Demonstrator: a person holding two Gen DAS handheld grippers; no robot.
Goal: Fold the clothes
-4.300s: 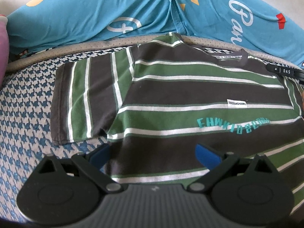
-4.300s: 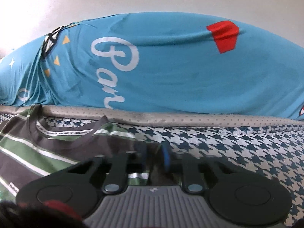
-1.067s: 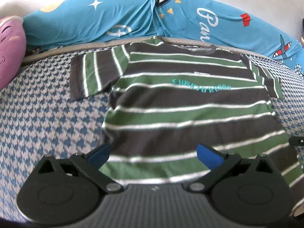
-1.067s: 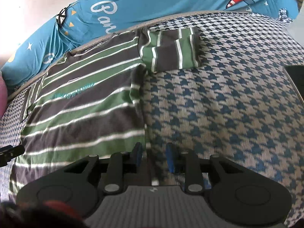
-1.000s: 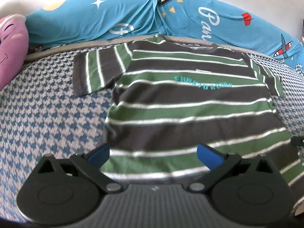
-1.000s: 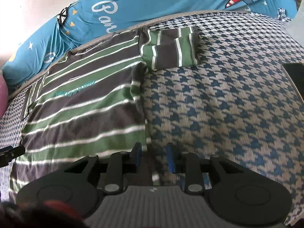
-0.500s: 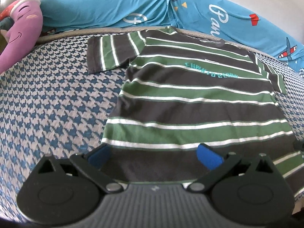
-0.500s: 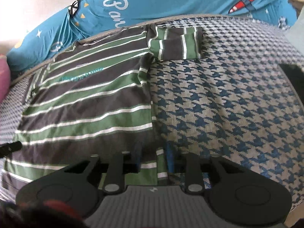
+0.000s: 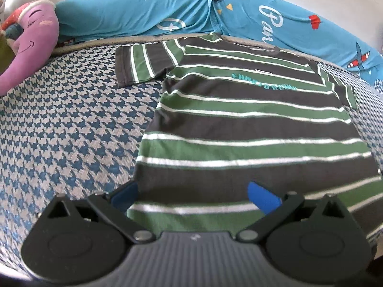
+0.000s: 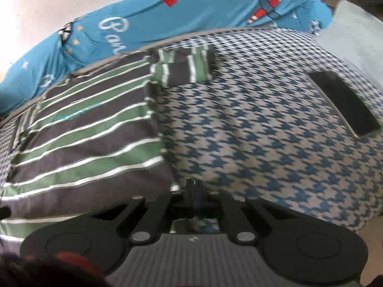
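Observation:
A T-shirt [image 9: 251,124] striped in dark grey, green and white lies flat, front up, on the houndstooth bedcover [image 9: 71,129], collar toward the far side. Its sleeve [image 9: 143,63] spreads out to the left. My left gripper [image 9: 194,195] is open, low over the shirt's bottom left corner, with one blue pad [image 9: 124,192] at the side edge and the other over the fabric. In the right wrist view the same shirt [image 10: 83,143] fills the left half. My right gripper [image 10: 191,190] is shut on the shirt's bottom right edge. The right sleeve [image 10: 184,68] lies folded.
A long blue printed pillow [image 9: 167,14] runs along the far side of the bed. A purple plush toy [image 9: 26,45] lies at the far left. A black phone [image 10: 342,102] rests on the bedcover to the right. The bed's near right edge [image 10: 368,217] shows.
Both grippers have drawn back from the collar end to the shirt's bottom hem. The right gripper's fingers, slightly apart before, have come together on the hem's edge.

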